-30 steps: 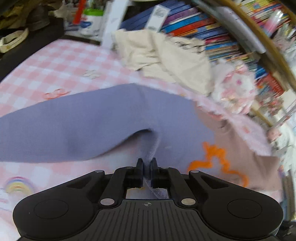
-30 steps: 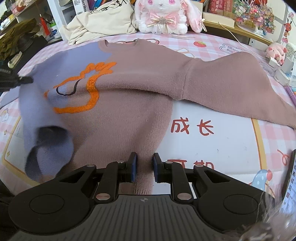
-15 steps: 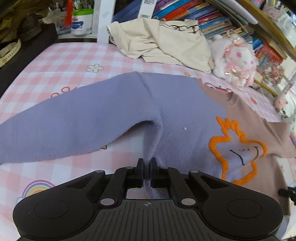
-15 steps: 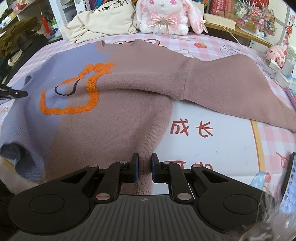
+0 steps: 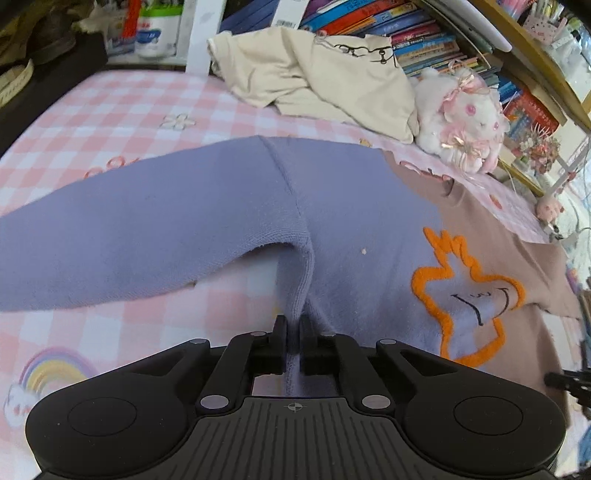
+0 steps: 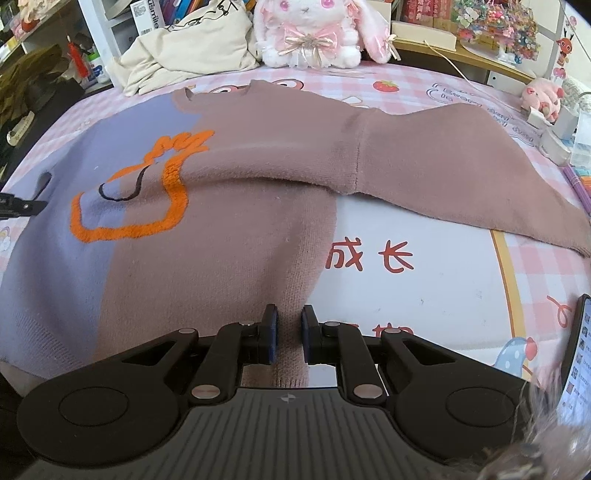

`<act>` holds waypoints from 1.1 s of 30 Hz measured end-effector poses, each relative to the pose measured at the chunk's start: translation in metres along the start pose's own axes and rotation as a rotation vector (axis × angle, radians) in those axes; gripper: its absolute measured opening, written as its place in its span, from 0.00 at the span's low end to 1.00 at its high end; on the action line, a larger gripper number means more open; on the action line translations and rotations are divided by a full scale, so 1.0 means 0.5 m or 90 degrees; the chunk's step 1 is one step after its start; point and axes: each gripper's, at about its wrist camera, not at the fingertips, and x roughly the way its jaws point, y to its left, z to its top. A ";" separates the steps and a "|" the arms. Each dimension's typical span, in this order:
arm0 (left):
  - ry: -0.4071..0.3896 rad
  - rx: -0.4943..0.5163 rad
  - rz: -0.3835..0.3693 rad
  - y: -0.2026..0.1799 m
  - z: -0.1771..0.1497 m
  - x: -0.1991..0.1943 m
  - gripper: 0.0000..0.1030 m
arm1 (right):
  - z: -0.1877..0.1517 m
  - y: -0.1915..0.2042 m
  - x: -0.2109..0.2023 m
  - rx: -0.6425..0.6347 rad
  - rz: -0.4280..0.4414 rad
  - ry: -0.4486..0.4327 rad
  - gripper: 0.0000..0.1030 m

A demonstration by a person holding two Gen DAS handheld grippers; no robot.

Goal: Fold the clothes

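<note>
Both grippers' fingers (image 5: pixel 279 345) (image 6: pixel 268 338) clench the sweater (image 6: pixel 236 240) hem, fabric pinched between them.

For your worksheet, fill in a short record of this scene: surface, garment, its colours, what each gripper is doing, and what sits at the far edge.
surface: pink checked bed cover
garment: sweater, spread flat, sleeves out
colours: purple one side, brown the other, orange outline motif
left gripper: shut on the purple hem
right gripper: shut on the brown hem
far edge: cream cloth, plush rabbit
</note>
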 end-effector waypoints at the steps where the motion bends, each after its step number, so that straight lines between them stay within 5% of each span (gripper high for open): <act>1: -0.004 0.005 0.003 -0.006 0.010 0.009 0.04 | 0.002 0.002 0.002 0.002 -0.011 -0.007 0.12; 7: -0.024 0.077 0.034 -0.059 0.072 0.065 0.05 | 0.041 0.001 0.022 0.022 -0.098 -0.049 0.12; 11: -0.036 0.110 0.108 -0.066 0.081 0.075 0.15 | 0.038 0.021 0.033 -0.019 -0.063 -0.047 0.12; 16: -0.028 0.080 0.130 -0.052 0.054 0.037 0.45 | 0.020 -0.001 0.019 0.036 0.007 -0.033 0.18; 18: -0.022 0.062 0.114 -0.057 0.029 0.018 0.49 | 0.014 -0.013 0.012 0.050 0.017 -0.027 0.19; 29: -0.033 -0.072 0.084 -0.086 -0.091 -0.047 0.50 | 0.013 -0.045 0.000 0.070 0.046 -0.007 0.28; 33: -0.031 -0.086 0.088 -0.090 -0.108 -0.062 0.50 | 0.012 -0.038 0.000 0.041 0.055 -0.010 0.18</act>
